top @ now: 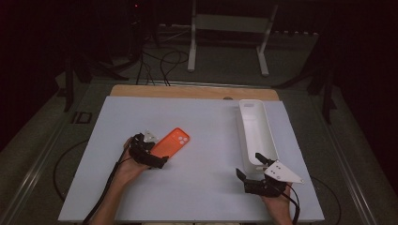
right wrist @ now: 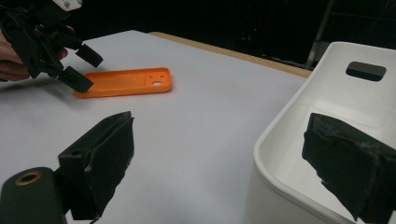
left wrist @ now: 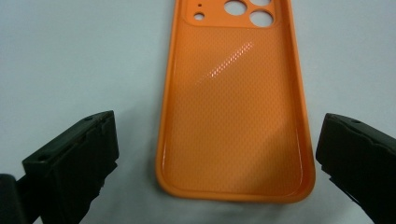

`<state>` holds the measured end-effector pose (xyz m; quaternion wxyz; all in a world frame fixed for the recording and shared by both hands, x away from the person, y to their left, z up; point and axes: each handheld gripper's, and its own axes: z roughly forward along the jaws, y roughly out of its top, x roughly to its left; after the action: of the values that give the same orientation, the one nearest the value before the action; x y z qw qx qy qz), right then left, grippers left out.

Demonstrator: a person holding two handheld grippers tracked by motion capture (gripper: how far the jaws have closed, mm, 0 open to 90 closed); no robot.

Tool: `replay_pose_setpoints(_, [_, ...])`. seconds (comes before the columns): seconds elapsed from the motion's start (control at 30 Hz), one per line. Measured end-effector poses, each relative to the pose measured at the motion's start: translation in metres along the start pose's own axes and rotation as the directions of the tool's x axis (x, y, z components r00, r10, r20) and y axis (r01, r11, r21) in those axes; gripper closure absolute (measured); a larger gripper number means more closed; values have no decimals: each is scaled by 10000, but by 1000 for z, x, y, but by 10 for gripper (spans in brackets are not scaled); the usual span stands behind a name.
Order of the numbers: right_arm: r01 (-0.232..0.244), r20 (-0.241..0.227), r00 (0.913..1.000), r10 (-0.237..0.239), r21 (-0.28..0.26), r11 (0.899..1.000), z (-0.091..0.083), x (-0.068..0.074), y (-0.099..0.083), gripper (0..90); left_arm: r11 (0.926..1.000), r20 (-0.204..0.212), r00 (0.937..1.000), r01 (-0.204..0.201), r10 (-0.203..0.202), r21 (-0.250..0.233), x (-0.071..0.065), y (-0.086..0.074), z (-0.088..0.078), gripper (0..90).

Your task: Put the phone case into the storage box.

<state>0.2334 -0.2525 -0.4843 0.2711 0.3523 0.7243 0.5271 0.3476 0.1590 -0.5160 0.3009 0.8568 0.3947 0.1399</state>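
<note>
**Left tool lined up on the case's near end**

An orange phone case (top: 171,142) lies flat on the white bench (top: 197,187), hollow side up, left of centre. Its long axis runs from near-left to far-right, with the camera cut-outs at the far-right end. The left tool (top: 157,158) sits right at the near-left end, so the case lies straight ahead of it, lengthwise. In the left gripper view the case (left wrist: 233,107) stretches away between the two jaws, which stand wide open, one on each side of its rounded near end and clear of both long edges. Nothing is held or touched; whether the jaws rest on the bench cannot be told.

The right tool (top: 252,168) is well apart from the case, at the near end of a long white bin (top: 256,129) on the right of the bench. Its jaws are also wide open and empty. In the right gripper view one jaw appears outside the bin wall (right wrist: 299,140) and the other over the inside; contact cannot be told.

The left hand (top: 129,166) is much the nearer. The likely next move is closing across the case's width.
</note>
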Motion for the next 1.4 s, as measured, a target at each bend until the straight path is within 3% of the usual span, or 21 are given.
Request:
replay_pose_setpoints(0.4, [-37, 27, 10000, 37, -3, 10000, 0, 0, 0, 91, 9993, 27, 10000, -13, 12, 387, -1, 1, 9, 23])
replay_pose_setpoints(0.8, [6, 10, 10000, -6, 32, 10000, 1, 1, 0, 91, 9986, 312, 9994, -139, 123, 519, -2, 2, 8, 98])
replay_pose_setpoints(1.03, [28, 7, 10000, -28, 36, 10000, 1, 1, 0, 91, 9969, 275, 9996, -115, 94, 772, -2, 6, 9, 129])
replay_pose_setpoints(1.4, [37, -65, 10000, -36, 82, 10000, 3, 3, 1, 91, 9969, 307, 9994, -157, 134, 777, -2, 6, 10, 117])
